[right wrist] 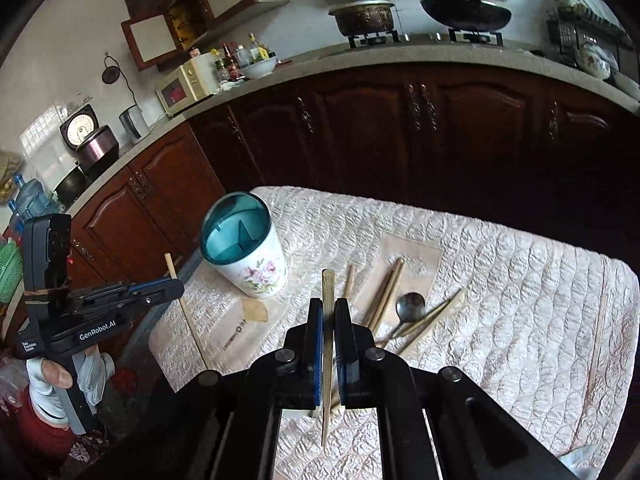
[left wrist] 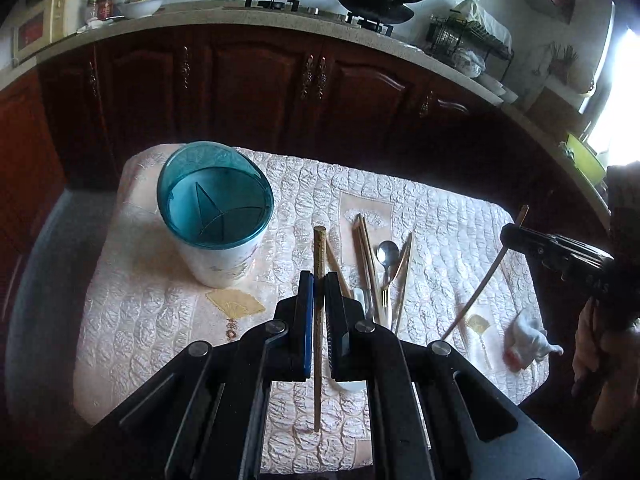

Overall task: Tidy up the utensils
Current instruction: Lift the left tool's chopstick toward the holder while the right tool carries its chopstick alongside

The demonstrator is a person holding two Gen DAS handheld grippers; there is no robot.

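Evidently both the left gripper (left wrist: 319, 280) and right gripper (right wrist: 328, 307) clench a chopstick (left wrist: 319, 248) apiece, ready for dropping into the holder (left wrist: 216, 216) near the tabletop's far-left corner.

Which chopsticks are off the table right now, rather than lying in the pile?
Two: one chopstick clamped in the left gripper, another chopstick clamped in the right gripper. The loose chopsticks lie beside the spoon.
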